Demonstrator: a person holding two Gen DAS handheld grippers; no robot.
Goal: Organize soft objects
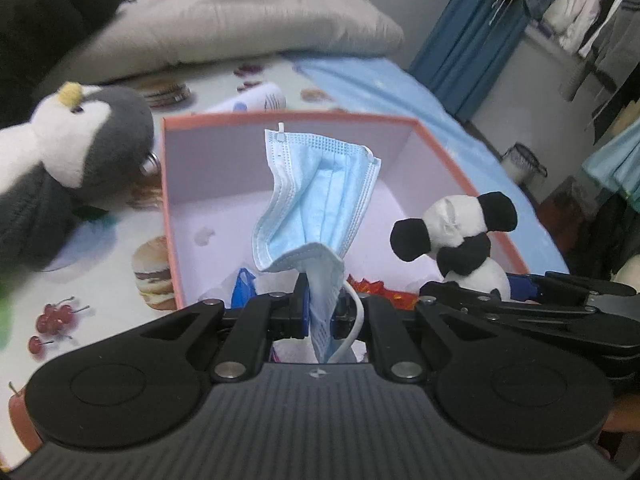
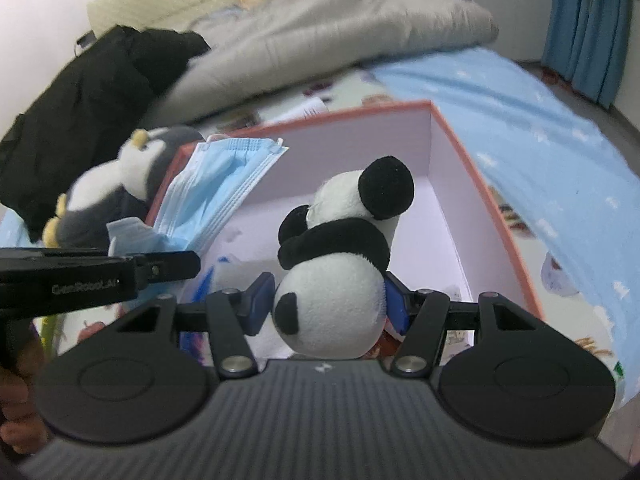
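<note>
The left hand-held gripper (image 1: 320,312) pinches a blue face mask (image 1: 316,208); the right hand-held gripper (image 2: 326,304) clamps a panda plush (image 2: 340,264); both should lower well inside the pink box (image 1: 448,148) before letting go.

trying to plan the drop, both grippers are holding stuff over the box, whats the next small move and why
Probably lower both a little further, then open. The left gripper is shut on the blue face mask and the right gripper on the panda plush; both hang above the open pink box, not yet resting inside.

At the left edge of the right wrist view, blurred white lettering, roughly "GenRobot.AI", stands on the black left gripper (image 2: 168,266) body.
</note>
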